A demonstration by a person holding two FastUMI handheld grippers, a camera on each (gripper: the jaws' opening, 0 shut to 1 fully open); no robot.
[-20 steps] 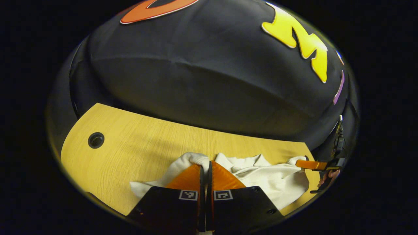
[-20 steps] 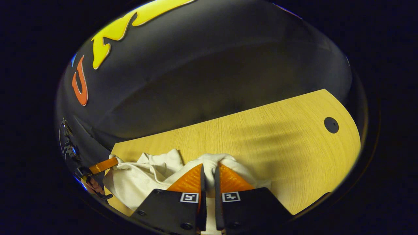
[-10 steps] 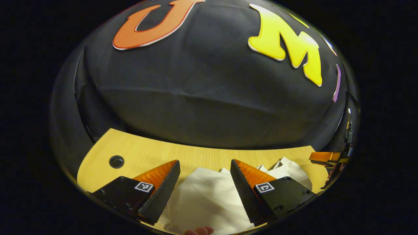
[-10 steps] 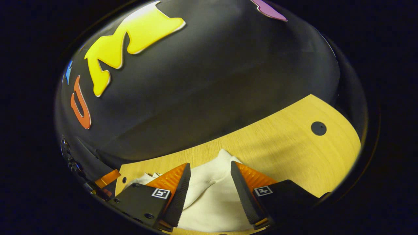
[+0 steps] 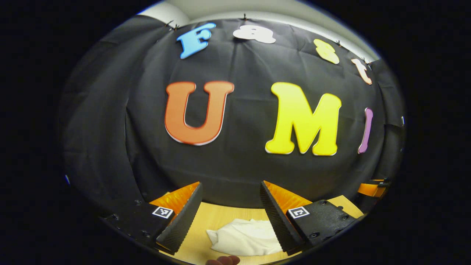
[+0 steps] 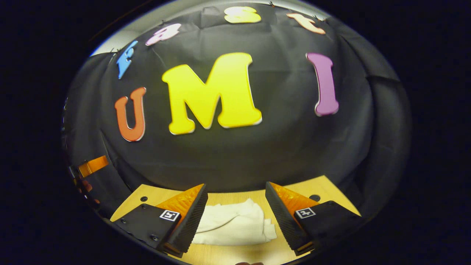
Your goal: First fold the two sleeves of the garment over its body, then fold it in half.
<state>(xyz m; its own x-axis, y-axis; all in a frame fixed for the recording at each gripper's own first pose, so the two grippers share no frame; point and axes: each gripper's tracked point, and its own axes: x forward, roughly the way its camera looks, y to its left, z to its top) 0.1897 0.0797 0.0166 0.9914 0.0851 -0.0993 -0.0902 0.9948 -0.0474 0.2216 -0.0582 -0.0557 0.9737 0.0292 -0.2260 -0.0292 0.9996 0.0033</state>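
both grippers spread wide, holding nothing: left gripper [image 5: 231, 206], right gripper [image 6: 236, 208]. garment [image 6: 235, 222] lies folded on the table [image 6: 235, 254], below and between each pair of fingers, long axis left-right. neither gripper looks clearly nearer. task looks finished.

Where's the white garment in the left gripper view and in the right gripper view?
Left gripper view: the white garment lies low in the picture, between the open fingers of the left gripper, on the wooden table.
Right gripper view: it lies low in the picture, between the open fingers of the right gripper.
Shared landmark: the table's far edge against the black cloth wall.
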